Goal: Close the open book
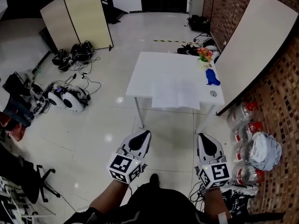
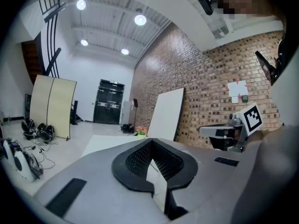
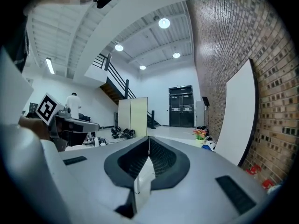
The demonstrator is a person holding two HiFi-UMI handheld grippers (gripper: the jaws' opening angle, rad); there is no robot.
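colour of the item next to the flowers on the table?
The item is blue; the head view shows it best.

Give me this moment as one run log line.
left gripper: shut, empty | right gripper: shut, empty | open book: on table, untouched

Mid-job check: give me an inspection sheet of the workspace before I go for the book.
Surface: white table, ahead of both grippers.
Job's things: open book, flat at the table's near edge, pages up.
Clutter: flowers, blue object and small round disc along the table's right side.
Grippers: left gripper and right gripper both shut, empty, short of the table.
Cables: loose cables on the floor left of the table.
Surroundings: brick wall, leaning white board, folding screen, bottles on the floor.
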